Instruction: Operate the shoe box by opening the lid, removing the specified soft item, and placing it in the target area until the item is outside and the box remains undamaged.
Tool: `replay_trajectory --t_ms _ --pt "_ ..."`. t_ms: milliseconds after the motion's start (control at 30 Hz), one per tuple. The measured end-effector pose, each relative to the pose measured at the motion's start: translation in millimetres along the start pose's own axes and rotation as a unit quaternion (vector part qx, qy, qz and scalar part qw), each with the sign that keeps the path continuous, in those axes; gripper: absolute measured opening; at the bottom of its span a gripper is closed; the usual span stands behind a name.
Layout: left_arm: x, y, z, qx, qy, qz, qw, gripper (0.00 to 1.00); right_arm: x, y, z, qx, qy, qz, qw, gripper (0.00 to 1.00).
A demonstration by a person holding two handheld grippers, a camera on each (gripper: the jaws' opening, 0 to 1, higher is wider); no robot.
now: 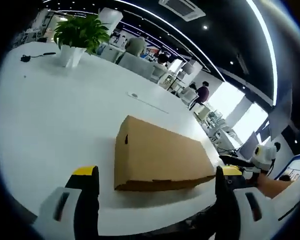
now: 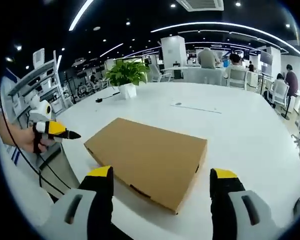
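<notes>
Cardboard shoe box (image 1: 157, 157) lies shut at centre frame on the white bench (image 1: 50, 115) in the left gripper view, beyond the left tool (image 1: 156, 186), jaws spread, empty. Right gripper view: right tool (image 2: 161, 182) likewise spread before the box; lid unopened, nothing removed. No readable writing.

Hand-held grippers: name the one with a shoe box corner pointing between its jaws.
The right hand-held gripper: a corner of the shoe box sits between its open jaws. The left hand-held gripper faces a flat side instead.
</notes>
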State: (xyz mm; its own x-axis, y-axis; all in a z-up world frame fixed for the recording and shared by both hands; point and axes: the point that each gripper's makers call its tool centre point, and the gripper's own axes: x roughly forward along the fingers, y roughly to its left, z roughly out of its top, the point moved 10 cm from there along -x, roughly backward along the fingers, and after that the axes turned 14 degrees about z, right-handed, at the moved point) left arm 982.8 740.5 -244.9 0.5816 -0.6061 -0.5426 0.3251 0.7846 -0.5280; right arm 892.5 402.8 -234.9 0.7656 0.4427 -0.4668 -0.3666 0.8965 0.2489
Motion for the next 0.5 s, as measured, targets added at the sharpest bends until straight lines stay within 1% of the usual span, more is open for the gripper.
replay_trajectory --t_ms 33,67,100,133,167,200,233,300,333,367,433,500 --pt "-2 -2.9 1.3 -0.021 0.008 -0.018 0.9996 0.99 -3 0 2.1 0.005 -0.009 0.003 0.9999 0.83" --pt "-4 -3.9 2.0 -0.030 0.015 -0.023 0.9992 0.99 -5 0 3.4 0.011 -0.014 0.007 0.9998 0.83" --pt "-5 -3.0 4.4 -0.023 0.000 -0.016 0.9996 0.99 -6 -1 3.7 0.024 -0.020 0.011 0.9994 0.84" --pt "-6 -3.9 5.1 -0.024 -0.006 -0.019 0.9995 0.99 -8 0 4.3 0.035 -0.022 0.016 0.9990 0.84" --pt "-9 -8.6 6.9 -0.031 -0.001 -0.036 0.9989 0.99 -10 0 6.5 0.038 -0.026 0.022 0.9987 0.85" --pt "-10 -10.0 7.4 -0.043 0.001 -0.047 0.9980 0.99 -12 0 7.7 0.041 -0.029 0.019 0.9986 0.87" --pt "-10 -10.6 7.7 -0.056 0.001 -0.053 0.9970 0.99 -13 -1 8.2 0.045 -0.034 0.015 0.9983 0.90" --pt "-12 -8.8 8.1 -0.085 0.002 -0.059 0.9946 0.99 -16 -3 10.1 0.046 -0.052 0.017 0.9975 0.88" --pt "-12 -6.2 7.5 -0.093 0.005 -0.061 0.9938 0.99 -17 -4 11.0 0.049 -0.054 0.013 0.9972 0.89" --pt "-12 -2.8 6.9 -0.092 0.009 -0.052 0.9943 0.99 -17 -5 13.3 0.064 -0.059 0.013 0.9961 0.88" --pt "-12 -1.8 6.3 -0.092 0.014 -0.056 0.9941 0.99 -18 -10 14.6 0.091 -0.067 0.019 0.9934 0.87" --pt "-13 -1.4 4.7 -0.083 0.023 -0.053 0.9948 0.99 -20 -12 16.8 0.092 -0.072 0.017 0.9931 0.83"
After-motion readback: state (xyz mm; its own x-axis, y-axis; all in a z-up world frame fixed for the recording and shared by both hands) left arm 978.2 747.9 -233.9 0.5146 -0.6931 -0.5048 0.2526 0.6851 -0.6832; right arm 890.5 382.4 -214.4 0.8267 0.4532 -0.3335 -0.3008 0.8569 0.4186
